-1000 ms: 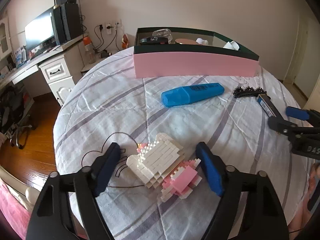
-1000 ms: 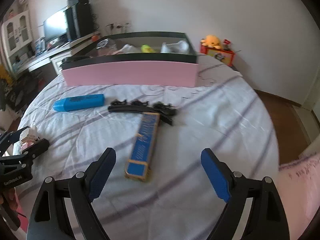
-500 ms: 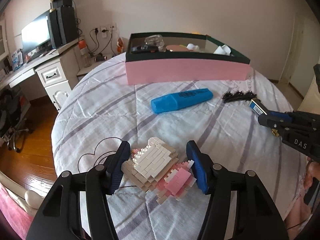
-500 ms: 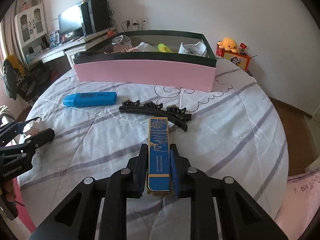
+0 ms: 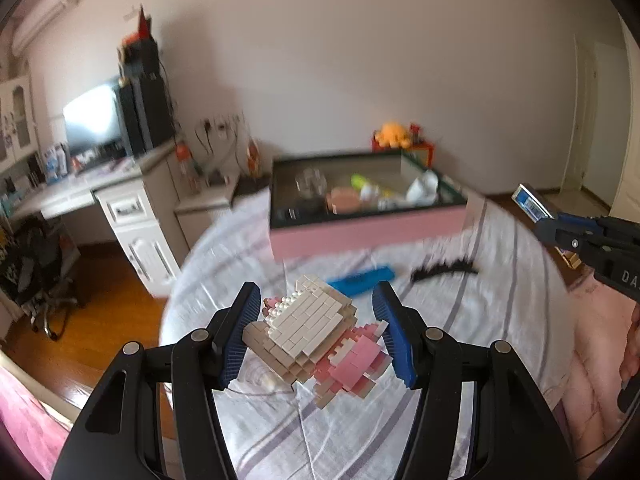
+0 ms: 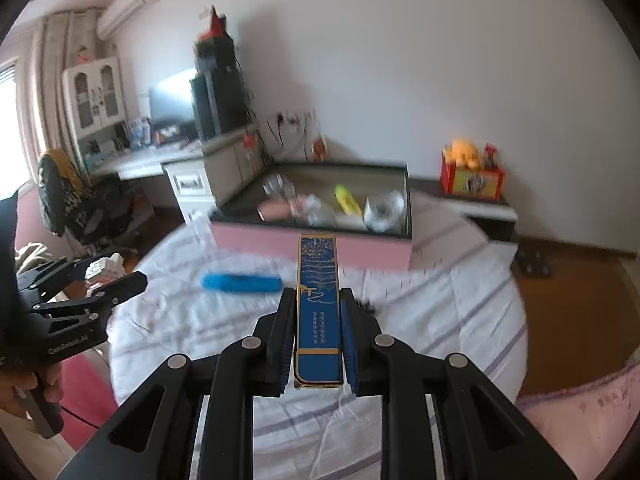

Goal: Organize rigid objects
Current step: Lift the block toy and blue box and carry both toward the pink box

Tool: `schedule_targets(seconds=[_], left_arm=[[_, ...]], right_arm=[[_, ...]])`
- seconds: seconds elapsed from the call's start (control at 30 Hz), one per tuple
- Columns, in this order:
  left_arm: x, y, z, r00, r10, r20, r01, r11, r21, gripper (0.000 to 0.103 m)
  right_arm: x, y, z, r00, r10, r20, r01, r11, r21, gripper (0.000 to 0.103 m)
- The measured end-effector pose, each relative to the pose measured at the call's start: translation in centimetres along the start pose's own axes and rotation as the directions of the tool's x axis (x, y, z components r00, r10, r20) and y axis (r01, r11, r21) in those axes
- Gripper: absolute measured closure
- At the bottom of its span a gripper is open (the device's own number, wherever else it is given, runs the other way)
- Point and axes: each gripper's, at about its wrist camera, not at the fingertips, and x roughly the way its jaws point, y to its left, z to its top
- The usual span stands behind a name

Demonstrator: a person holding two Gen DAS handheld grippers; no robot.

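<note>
**Two objects held above the bed**

A block-built figure (image 5: 316,336) is clamped between the blue pads of the left gripper (image 5: 318,332), clear of the striped bedspread (image 5: 360,432). A flat blue case (image 6: 319,308) is gripped lengthwise by the closed right gripper (image 6: 318,320). The pink storage box (image 6: 320,236) is seen at twelve o'clock, the blue marker (image 6: 240,282) at ten o'clock of the case

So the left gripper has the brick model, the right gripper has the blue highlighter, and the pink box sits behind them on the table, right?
Not quite. The right gripper holds the flat blue-and-gold case, as the right wrist view shows; the blue highlighter lies on the table. The left gripper does hold the brick model, with the pink box behind.
</note>
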Motion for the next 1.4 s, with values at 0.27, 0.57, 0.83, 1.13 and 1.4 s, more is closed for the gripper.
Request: schedule_targets(seconds=[0.27, 0.57, 0.83, 1.13, 1.4], left_arm=[[-6.8, -0.1, 3.5, 0.983, 0.068, 0.173, -0.068, 0.998, -0.007, 0.043], [-10.5, -0.2, 5.5, 0.961, 0.102, 0.258, -0.1, 0.995, -0.021, 0.043], [-11.5, -0.1, 7.1, 0.946, 0.1, 0.309, -0.099, 0.995, -0.018, 0.043], [-10.1, -0.2, 8.4, 0.939, 0.101, 0.328, -0.109, 0.994, 0.008, 0.043], [-5.5, -0.2, 10.7, 0.95, 0.094, 0.298, -0.108, 0.994, 0.03, 0.043]], right_arm=[[-4.9, 2.5, 2.7, 0.992, 0.015, 0.124, -0.007, 0.998, -0.064, 0.082], [-8.2, 4.4, 4.9, 0.976, 0.019, 0.219, 0.007, 0.993, -0.116, 0.082], [-8.6, 4.6, 5.9, 0.97, 0.024, 0.24, 0.009, 0.991, -0.134, 0.082], [-7.0, 3.9, 6.6, 0.972, 0.025, 0.234, 0.007, 0.99, -0.138, 0.082], [-3.4, 2.4, 8.2, 0.978, 0.023, 0.206, 0.005, 0.991, -0.135, 0.082]])
